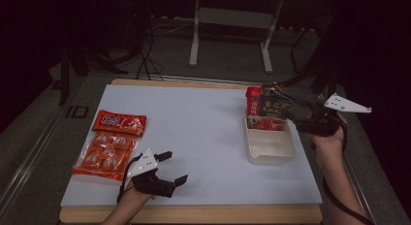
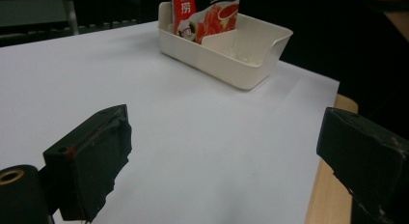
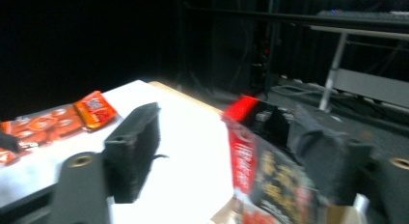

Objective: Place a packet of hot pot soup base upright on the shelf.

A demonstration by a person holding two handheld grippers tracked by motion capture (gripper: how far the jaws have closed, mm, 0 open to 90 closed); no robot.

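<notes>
Red-black sauce packet point(image 1: 265, 108) stands upright in white bin point(image 1: 271, 147), long axis vertical; right hand-held gripper point(image 1: 283, 106) jaws spread, released.

One white bin point(image 1: 269, 148) stands on the worktop point(image 1: 194, 133), with two packets upright inside it: a red one point(image 1: 253, 101) and a dark one point(image 1: 274, 107). Two orange-red snack bags lie well apart from the bin: a small one point(image 1: 119, 122) and a large clear one point(image 1: 103, 154). Two grippers: left point(image 1: 173, 168), right point(image 1: 277, 101)
</notes>
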